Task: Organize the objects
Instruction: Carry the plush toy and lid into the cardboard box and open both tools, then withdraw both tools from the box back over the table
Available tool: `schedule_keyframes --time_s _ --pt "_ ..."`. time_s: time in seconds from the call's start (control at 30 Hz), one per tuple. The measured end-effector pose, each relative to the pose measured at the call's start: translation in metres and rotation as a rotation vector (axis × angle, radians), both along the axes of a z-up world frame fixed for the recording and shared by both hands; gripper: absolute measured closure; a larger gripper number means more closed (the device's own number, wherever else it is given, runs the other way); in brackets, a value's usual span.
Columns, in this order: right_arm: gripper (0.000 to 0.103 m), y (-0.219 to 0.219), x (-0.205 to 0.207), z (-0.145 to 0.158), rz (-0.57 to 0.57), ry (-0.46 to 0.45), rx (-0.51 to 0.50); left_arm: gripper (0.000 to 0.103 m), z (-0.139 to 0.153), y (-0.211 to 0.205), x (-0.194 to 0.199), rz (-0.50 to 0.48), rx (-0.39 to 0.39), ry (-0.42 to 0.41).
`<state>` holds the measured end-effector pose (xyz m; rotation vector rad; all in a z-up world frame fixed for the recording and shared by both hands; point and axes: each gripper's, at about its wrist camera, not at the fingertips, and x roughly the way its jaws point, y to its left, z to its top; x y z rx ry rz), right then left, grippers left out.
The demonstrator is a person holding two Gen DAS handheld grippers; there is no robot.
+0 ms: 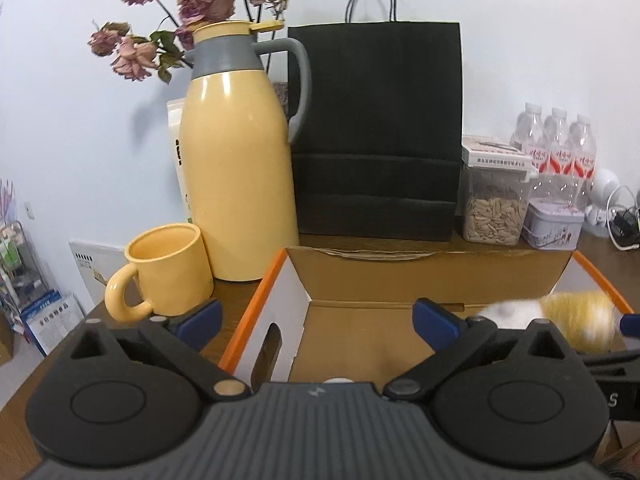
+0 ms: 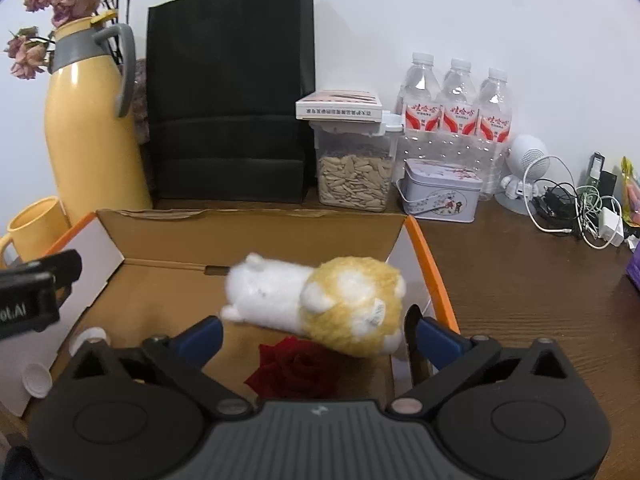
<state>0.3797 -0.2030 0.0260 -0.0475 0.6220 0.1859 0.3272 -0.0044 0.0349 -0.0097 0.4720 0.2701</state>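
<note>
Over the left wrist we see the left gripper with its blue fingers spread wide and nothing between them, above an open cardboard box with orange edges. A blurred plush toy shows at the box's right side. Behind the box's left corner stand a yellow mug and a yellow jug, with a black paper bag beside them.

In the right wrist view, the right gripper is likewise spread apart and pinches nothing. The toy, white and orange, lies in the box toward its right wall, long axis running left to right, orange head to the right. A red rose lies under it, and two white caps sit in the box's near left corner. Near the table's back edge, a clear jar holds seeds, a tin stands beside it, and three water bottles carry red labels we cannot read.
</note>
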Motion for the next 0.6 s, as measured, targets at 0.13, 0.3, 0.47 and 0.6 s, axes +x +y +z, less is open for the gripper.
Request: schedule_keyframes --time_s 0.13,0.3,0.47,0.6 --pt "0.0 -0.001 -0.01 0.005 0.018 -0.024 -0.004 0.0 0.002 0.007 -0.007 -0.001 -0.023 -0.014" --pt "0.0 -0.006 -0.03 0.017 0.053 -0.087 -0.031 0.0 0.01 0.017 -0.02 -0.037 -0.082 -0.019" --pt "0.0 -0.018 -0.055 0.033 0.08 -0.122 -0.032 0.0 0.022 0.026 -0.045 -0.067 -0.125 -0.053" --pt "0.0 -0.027 -0.082 0.036 0.111 -0.117 -0.047 0.0 0.027 0.032 -0.07 -0.087 -0.119 -0.073"
